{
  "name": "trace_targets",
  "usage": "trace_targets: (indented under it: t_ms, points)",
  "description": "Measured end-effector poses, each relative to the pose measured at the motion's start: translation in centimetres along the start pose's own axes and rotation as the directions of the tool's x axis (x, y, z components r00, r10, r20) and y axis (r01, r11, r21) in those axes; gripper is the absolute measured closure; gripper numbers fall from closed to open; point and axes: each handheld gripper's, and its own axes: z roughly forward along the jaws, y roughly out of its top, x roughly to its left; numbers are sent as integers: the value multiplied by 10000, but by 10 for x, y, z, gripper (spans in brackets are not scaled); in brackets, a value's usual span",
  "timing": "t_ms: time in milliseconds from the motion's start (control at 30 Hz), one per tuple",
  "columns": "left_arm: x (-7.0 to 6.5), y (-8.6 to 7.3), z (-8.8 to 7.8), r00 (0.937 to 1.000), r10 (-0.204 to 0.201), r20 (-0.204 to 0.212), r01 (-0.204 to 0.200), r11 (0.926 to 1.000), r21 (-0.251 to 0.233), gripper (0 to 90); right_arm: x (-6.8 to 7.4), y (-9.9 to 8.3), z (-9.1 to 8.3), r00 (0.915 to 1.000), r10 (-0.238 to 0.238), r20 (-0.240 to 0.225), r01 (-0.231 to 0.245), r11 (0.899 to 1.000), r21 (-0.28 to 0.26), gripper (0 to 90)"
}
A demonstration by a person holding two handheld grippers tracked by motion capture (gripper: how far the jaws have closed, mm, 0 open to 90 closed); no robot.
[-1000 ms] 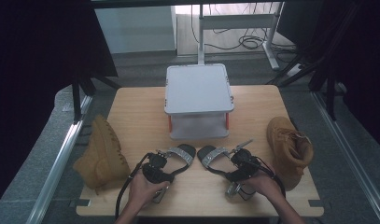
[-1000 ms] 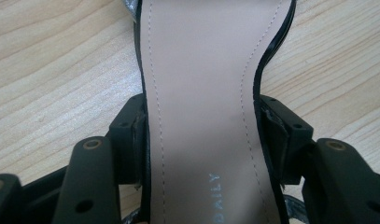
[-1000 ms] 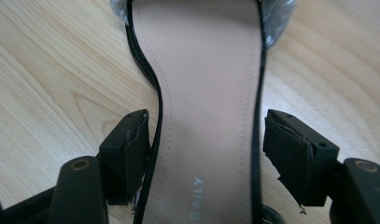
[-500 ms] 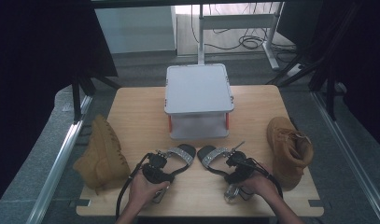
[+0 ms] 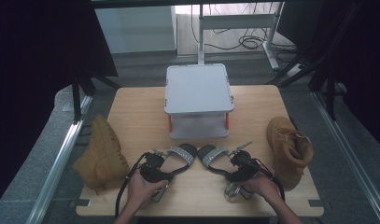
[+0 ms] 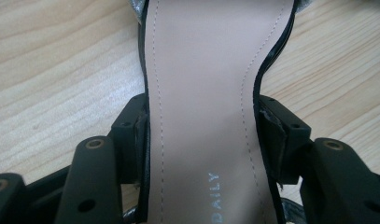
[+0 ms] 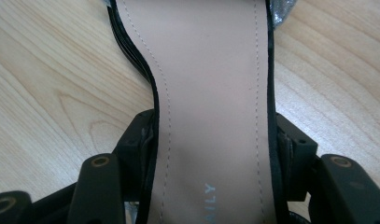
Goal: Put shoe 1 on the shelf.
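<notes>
Two black sandals with beige insoles and silver glitter straps lie side by side near the table's front edge, the left sandal (image 5: 180,154) and the right sandal (image 5: 213,156). My left gripper (image 5: 155,169) grips the narrow waist of the left sandal (image 6: 201,70), and both pads press its sole edges (image 6: 204,135). My right gripper (image 5: 235,169) straddles the right sandal (image 7: 211,60) the same way. Its jaws have just been closing and now press on both sides of the sole (image 7: 215,140). A hand holds each gripper from below.
A white lidded box (image 5: 198,88) on short legs stands at the middle back of the wooden table (image 5: 136,112). One tan boot (image 5: 101,156) lies at the left edge and another tan boot (image 5: 288,149) at the right edge.
</notes>
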Motion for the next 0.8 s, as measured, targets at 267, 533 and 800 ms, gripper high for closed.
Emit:
trace_targets:
  t_ms: [267, 533, 800]
  points:
    - [6, 6, -12, 9989, -203, 417, 216, 9992, -323, 418, -5, 1, -10, 9983, 466, -343, -484, 9972, -563, 419]
    - [8, 15, -19, 9989, -232, 405, 255, 9981, -568, 418, -10, 7, -18, 9940, 933, -575, -990, 9893, -1070, 419]
    - [13, 23, -27, 9972, -461, 587, 512, 9947, -889, 418, -15, 15, -22, 9886, 1338, -688, -1424, 9796, -1417, 419]
